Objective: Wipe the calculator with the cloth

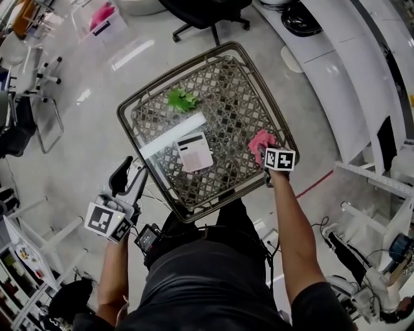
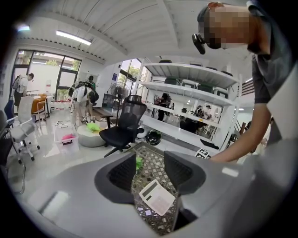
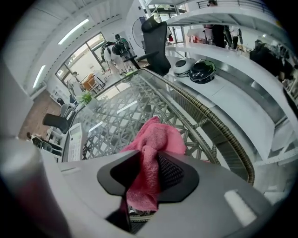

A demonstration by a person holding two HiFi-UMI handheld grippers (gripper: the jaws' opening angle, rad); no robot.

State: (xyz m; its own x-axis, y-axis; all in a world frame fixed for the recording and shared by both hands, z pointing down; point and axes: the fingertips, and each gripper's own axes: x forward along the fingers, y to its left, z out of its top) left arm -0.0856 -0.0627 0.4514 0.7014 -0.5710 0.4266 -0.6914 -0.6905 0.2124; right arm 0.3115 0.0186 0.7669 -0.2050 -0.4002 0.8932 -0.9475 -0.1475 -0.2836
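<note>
A white calculator (image 1: 195, 152) lies near the middle of a wicker table with a glass top (image 1: 174, 76). At the table's right edge sits a bunched pink cloth (image 1: 260, 143), and my right gripper (image 1: 263, 154) points steeply down onto it. In the right gripper view the cloth (image 3: 151, 148) is pinched between the jaws of the right gripper (image 3: 148, 174), with the calculator (image 3: 74, 142) far to the left. My left gripper (image 1: 131, 173) hovers off the table's front left corner. Its jaws (image 2: 150, 172) stand open with nothing between them, and the calculator (image 2: 157, 197) shows beyond.
A green leafy object (image 1: 182, 99) lies at the table's far side. A black office chair (image 1: 207, 13) stands behind the table and a long white counter (image 1: 349, 84) runs along the right. White chairs and a bin with a pink item (image 1: 103, 16) stand at the far left.
</note>
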